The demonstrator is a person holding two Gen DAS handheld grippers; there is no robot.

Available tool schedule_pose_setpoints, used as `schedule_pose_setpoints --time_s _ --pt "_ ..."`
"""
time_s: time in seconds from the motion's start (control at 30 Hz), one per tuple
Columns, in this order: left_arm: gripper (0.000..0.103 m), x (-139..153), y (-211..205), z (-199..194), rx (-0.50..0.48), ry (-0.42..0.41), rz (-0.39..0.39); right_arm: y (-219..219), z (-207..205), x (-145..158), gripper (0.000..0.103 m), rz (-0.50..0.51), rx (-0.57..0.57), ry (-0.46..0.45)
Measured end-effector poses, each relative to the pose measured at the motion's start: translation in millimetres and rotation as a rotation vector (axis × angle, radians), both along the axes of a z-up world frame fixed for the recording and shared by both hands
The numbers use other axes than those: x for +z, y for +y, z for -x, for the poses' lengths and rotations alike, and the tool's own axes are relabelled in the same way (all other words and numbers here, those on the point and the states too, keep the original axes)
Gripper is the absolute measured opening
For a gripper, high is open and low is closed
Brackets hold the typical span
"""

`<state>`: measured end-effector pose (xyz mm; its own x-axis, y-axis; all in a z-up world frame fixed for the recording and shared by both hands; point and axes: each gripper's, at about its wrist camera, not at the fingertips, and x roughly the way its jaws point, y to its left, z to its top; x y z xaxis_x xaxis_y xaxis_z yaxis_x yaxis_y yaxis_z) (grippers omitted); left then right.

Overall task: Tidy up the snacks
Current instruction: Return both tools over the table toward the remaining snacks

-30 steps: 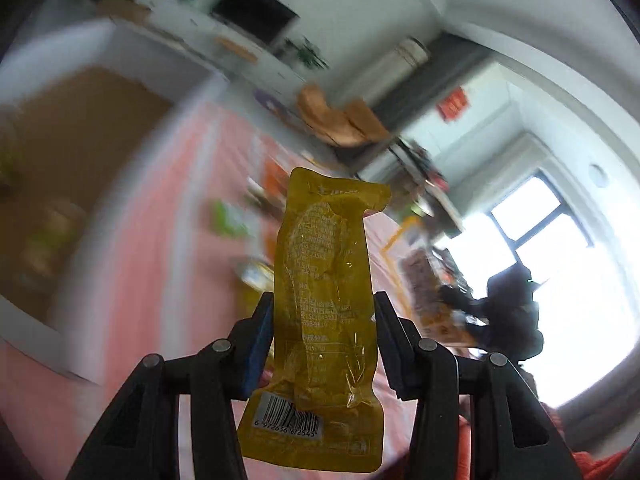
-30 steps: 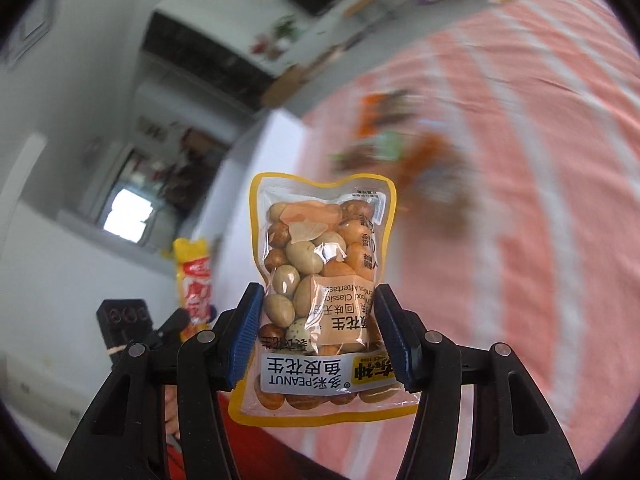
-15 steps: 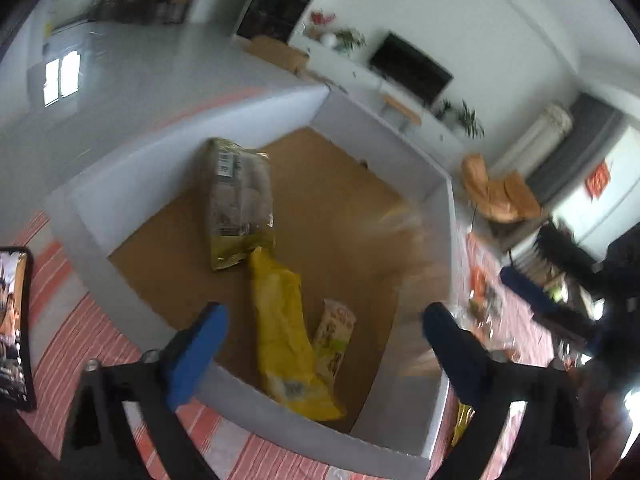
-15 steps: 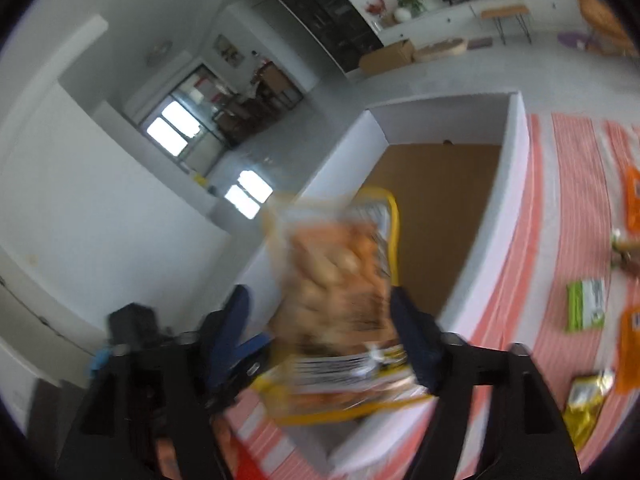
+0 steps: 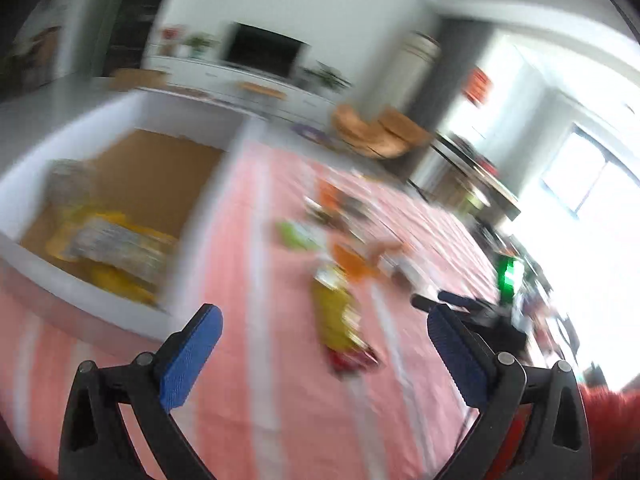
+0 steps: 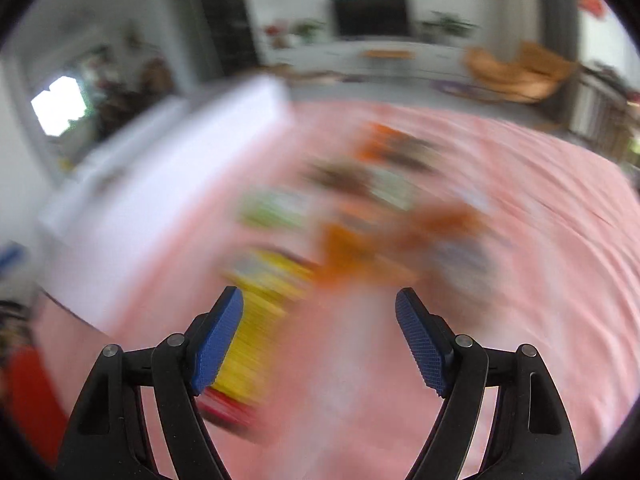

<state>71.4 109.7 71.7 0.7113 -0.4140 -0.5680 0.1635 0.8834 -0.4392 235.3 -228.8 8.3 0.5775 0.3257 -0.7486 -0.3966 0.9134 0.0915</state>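
Left wrist view: left gripper spread wide, still opening, nothing between jaws. Right gripper spread, empty too. Blurry snack packets lie scattered on pink striped cloth; white box holds some. Tip: settle over yellow packet first, then pinch mid-body.

No text, label, brand or number can be read: motion blur smears the print on every snack packet in both wrist views.
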Motion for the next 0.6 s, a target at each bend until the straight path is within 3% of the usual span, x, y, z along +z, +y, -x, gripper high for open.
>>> schedule_pose_setpoints --time_s 0.1,0.23,0.43,0.53,0.6 --pt "0.102 -29 -52 3 -0.113 0.058 -0.035 -75 10 -30 0.081 0.058 -0.143 0.046" --pt "0.102 -80 -100 -18 -0.15 0.165 -0.19 -138 25 -48 0.081 0.007 -0.283 0.083" --pt "0.102 -108 -103 -15 -0.078 0.185 -0.341 -142 15 -53 0.091 0.011 -0.334 0.055" --pt "0.102 -116 -96 -18 -0.054 0.183 -0.359 -115 9 -59 0.093 0.137 -0.323 0.036" --pt "0.102 -124 -92 -20 -0.049 0.186 -0.352 -116 5 -61 0.094 0.122 -0.319 0.044"
